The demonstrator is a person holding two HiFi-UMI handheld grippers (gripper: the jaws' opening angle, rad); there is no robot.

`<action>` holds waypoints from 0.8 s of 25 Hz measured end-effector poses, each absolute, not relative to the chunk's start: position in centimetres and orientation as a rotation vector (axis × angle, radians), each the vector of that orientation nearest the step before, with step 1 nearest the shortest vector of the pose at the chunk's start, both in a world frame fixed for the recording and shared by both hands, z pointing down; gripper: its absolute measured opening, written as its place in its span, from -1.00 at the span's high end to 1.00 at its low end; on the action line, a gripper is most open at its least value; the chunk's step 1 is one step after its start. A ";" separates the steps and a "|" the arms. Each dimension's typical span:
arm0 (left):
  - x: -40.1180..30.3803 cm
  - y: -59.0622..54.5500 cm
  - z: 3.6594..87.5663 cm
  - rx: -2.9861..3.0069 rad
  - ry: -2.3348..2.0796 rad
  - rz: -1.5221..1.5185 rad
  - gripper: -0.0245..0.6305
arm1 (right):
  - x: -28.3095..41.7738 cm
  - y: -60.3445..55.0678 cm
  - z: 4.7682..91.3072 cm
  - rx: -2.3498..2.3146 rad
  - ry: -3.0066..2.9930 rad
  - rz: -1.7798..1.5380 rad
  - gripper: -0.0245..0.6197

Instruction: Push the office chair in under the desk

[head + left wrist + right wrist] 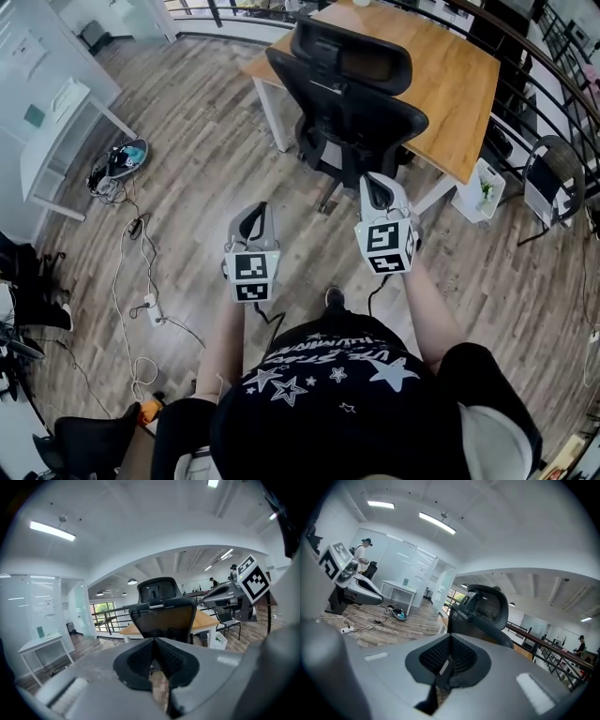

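Observation:
A black mesh office chair with a headrest stands with its back to me, in front of the wooden desk. Its seat is at the desk's near edge. My left gripper is shut and empty, a short way from the chair over the floor. My right gripper is also shut and empty, its tip close behind the chair's lower back. In the left gripper view the chair is straight ahead past the shut jaws, with the desk behind it. In the right gripper view the chair rises close beyond the shut jaws.
A white side table stands at the left. Cables and a power strip trail over the wooden floor. A white bin and a folding chair sit right of the desk. A black railing runs behind it.

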State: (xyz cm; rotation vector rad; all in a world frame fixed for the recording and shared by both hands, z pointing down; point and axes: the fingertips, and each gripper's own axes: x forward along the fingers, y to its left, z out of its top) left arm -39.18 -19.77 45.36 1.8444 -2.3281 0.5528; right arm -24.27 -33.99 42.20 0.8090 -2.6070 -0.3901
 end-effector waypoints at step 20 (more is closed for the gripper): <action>-35.1 -3.8 46.4 1.793 -2.308 0.479 0.92 | -20.5 -18.6 43.7 0.710 -2.571 -0.367 0.92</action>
